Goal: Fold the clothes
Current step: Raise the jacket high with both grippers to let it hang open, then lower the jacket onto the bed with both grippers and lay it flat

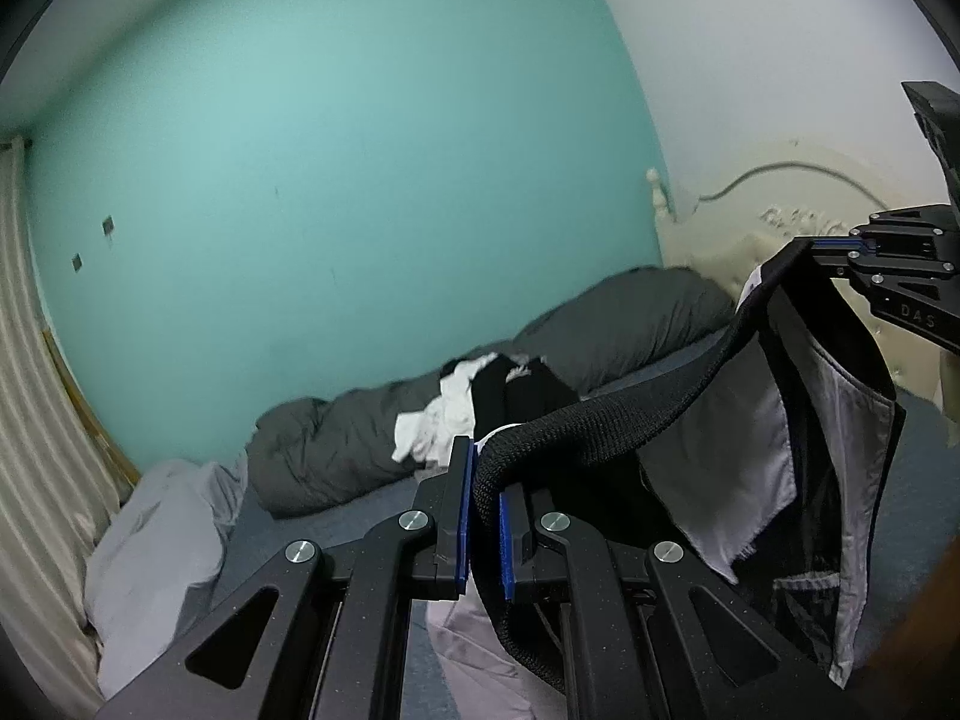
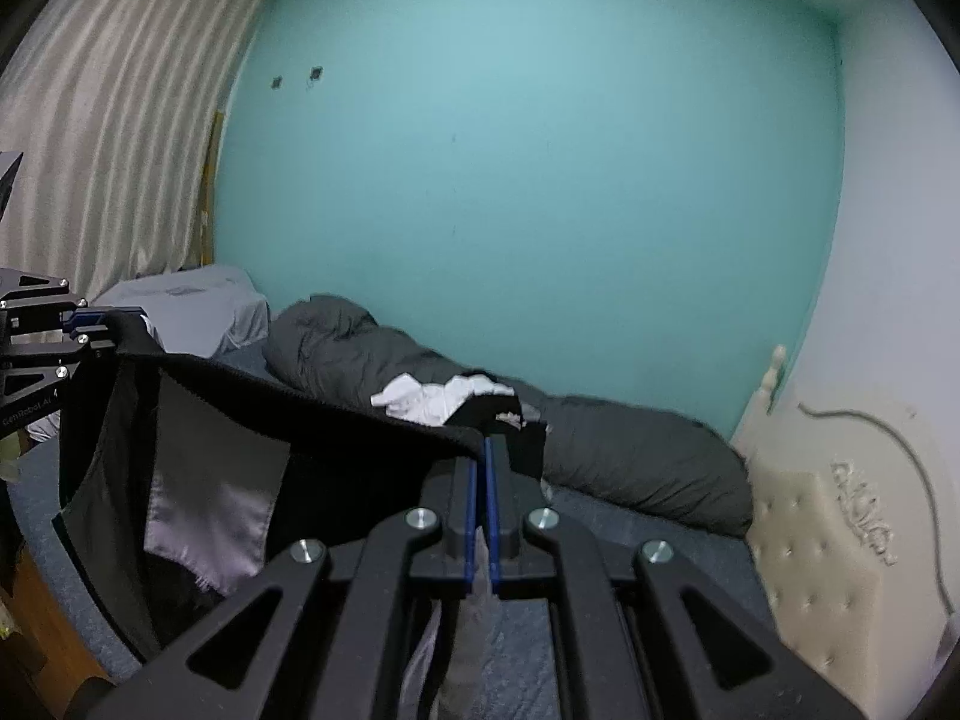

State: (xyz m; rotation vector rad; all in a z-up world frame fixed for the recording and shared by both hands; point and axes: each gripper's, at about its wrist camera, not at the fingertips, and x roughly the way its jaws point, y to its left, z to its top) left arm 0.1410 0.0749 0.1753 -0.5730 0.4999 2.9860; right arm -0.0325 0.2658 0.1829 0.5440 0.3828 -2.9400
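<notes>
A black garment with a ribbed waistband (image 1: pixel 630 414) hangs stretched between my two grippers above the bed. Pale pocket linings (image 1: pixel 720 450) dangle from its inside. My left gripper (image 1: pixel 486 480) is shut on one end of the waistband, which curls over its blue pads. My right gripper (image 1: pixel 840 249) pinches the other end, up at the right of the left wrist view. In the right wrist view the right gripper (image 2: pixel 482 450) is shut on the waistband (image 2: pixel 300 396). There the left gripper (image 2: pixel 96 324) grips the far end at the left, and a pocket lining (image 2: pixel 210 480) hangs below.
A rumpled dark grey duvet (image 2: pixel 630 456) lies along the teal wall, with a heap of white and black clothes (image 2: pixel 456 399) on it. A pale pillow (image 1: pixel 156 540) sits near the striped curtain (image 2: pixel 108 120). A cream tufted headboard (image 2: pixel 840 540) with a cable stands on the other side. The mattress (image 2: pixel 600 588) is blue.
</notes>
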